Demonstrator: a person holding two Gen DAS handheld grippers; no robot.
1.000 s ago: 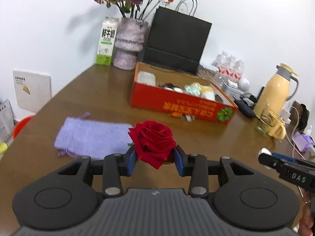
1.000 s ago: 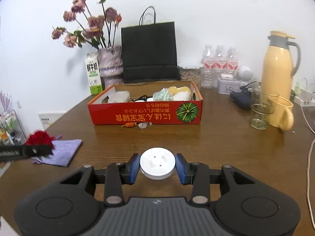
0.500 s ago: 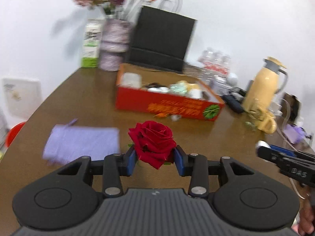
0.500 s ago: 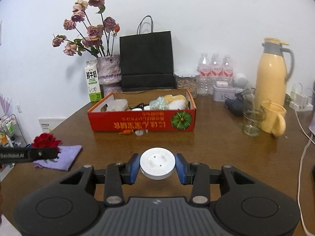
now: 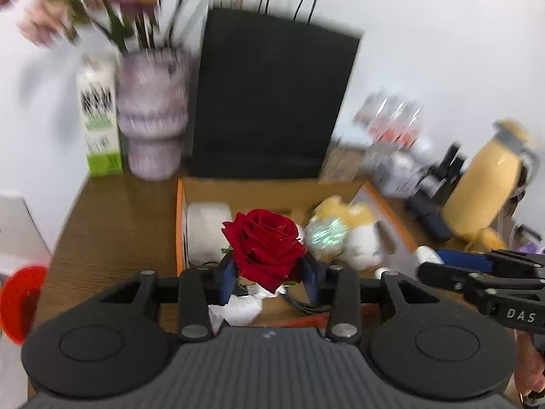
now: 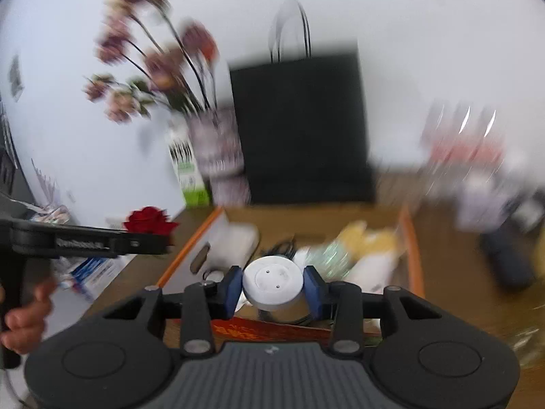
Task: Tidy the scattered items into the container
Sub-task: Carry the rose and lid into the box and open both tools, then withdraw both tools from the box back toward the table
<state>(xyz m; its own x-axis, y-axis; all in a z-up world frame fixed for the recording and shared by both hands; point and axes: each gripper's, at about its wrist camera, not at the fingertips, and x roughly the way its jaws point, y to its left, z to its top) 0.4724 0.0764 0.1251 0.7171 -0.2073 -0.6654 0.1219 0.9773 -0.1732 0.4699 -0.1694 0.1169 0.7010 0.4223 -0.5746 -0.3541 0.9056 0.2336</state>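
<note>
My left gripper (image 5: 269,277) is shut on a red rose (image 5: 265,247) and holds it above the near left part of the open red cardboard box (image 5: 180,225). My right gripper (image 6: 273,289) is shut on a white round disc (image 6: 272,283) and holds it over the box's near edge (image 6: 272,329). The box holds a yellow-and-white plush toy (image 5: 357,235), a white container (image 5: 206,228), a shiny green item (image 5: 325,235) and a black cable. Each gripper shows at the edge of the other's view: the right one (image 5: 425,259), the left one with the rose (image 6: 150,221).
Behind the box stand a black paper bag (image 5: 269,102), a purple vase of dried flowers (image 5: 151,116) and a milk carton (image 5: 98,116). Water bottles (image 5: 391,122) and a yellow thermos (image 5: 487,184) stand at the right. Both views are motion-blurred.
Both grippers have moved forward from the table's near side to over the box, still holding the rose and the disc. The purple cloth has dropped out of view.
</note>
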